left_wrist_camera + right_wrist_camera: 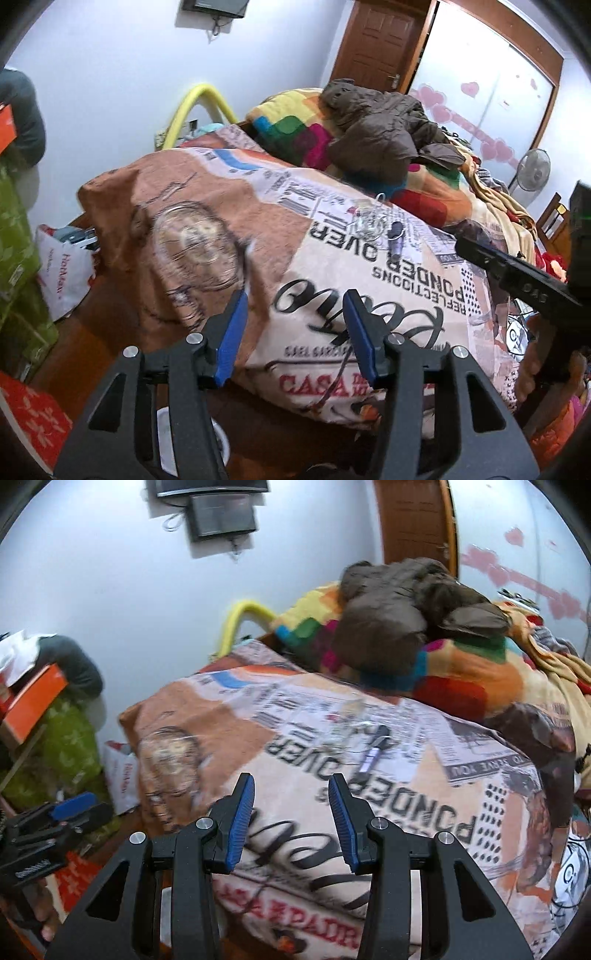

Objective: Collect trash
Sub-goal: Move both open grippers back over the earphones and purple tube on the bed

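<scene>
1. Left tongs (297, 297): blue pads spread apart, nothing between them. They hang over the near end of the bed, angled down at the quilt (332, 280).
2. Right tongs (291, 781): pads parted, empty, also above the quilt. In the left wrist view their black body enters at the right edge.
3. Trash: a crumpled clear wrapper (369, 219) lies on the printed quilt, ahead of both tongs and well apart from them. A small dark tube (396, 240) lies just beside it on the right.
4. Clear disc (195, 243): lies on the orange part of the quilt, left of the wrapper. What it is cannot be told.
5. Farther back on the bed: a brown jacket (380, 125) heaped on a patchwork blanket (288, 122).
6. Floor, left of the bed: a white bag (62, 269) beside green boxes (18, 258).
</scene>
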Demonstrator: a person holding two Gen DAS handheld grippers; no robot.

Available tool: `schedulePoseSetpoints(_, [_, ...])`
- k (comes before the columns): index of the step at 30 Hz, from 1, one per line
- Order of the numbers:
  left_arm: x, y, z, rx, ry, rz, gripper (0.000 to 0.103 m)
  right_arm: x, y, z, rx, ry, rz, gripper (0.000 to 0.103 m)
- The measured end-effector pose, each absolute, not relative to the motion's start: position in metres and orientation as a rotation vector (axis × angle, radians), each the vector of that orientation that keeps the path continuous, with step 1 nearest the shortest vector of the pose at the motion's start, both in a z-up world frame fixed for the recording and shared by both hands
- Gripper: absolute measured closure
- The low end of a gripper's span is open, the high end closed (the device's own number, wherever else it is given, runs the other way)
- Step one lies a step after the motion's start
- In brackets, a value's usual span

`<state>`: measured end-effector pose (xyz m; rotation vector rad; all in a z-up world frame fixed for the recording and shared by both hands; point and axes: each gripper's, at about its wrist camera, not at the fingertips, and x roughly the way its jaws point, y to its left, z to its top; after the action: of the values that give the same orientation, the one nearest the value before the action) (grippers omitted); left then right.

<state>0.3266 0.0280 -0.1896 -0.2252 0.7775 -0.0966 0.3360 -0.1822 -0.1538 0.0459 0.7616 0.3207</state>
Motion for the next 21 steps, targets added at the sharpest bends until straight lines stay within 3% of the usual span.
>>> schedulePoseSetpoints(21, [0.418, -0.009, -0.252, -0.211, 0.852, -0.133, 0.051, 0.447, -0.205, -0.25, 0.15, 0.961, 0.21, 0.065])
